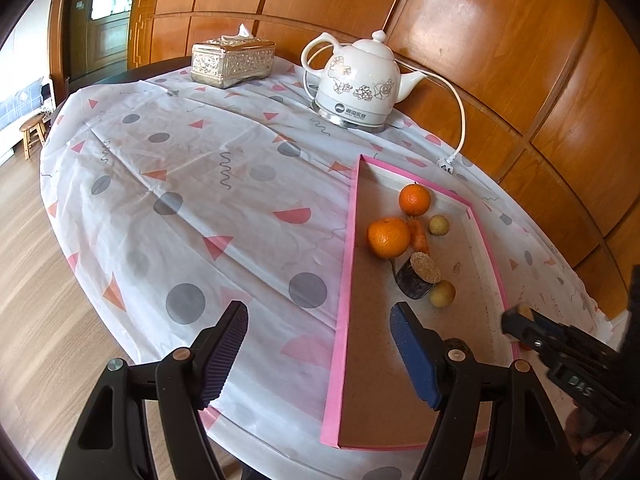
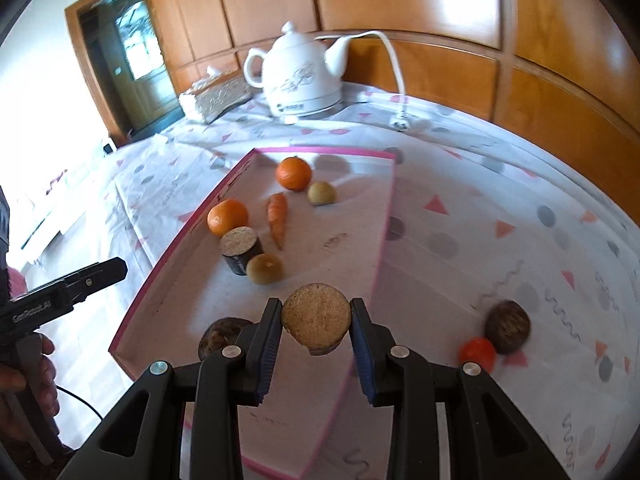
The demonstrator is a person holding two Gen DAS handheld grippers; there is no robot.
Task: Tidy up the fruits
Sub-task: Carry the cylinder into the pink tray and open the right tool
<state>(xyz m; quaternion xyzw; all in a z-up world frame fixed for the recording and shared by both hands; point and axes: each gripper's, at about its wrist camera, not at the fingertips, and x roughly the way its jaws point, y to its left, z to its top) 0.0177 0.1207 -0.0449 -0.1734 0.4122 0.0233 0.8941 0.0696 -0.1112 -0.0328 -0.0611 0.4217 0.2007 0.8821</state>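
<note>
Bare tablecloth [image 1: 208, 208] left of tray [image 1: 347, 264]

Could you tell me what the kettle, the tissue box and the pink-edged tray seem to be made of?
The kettle looks like glazed white ceramic: glossy, with floral decals, on a shiny metal-looking base. The tissue box appears to be embossed metal or metallic-finished plastic, judging by its pale gold sheen and relief pattern. The tray seems to be cardboard: matte brown floor, thin pink-covered walls.

Clothed table [image 1: 208, 216]: tray [image 1: 344, 280], kettle [image 1: 360, 84].
</note>
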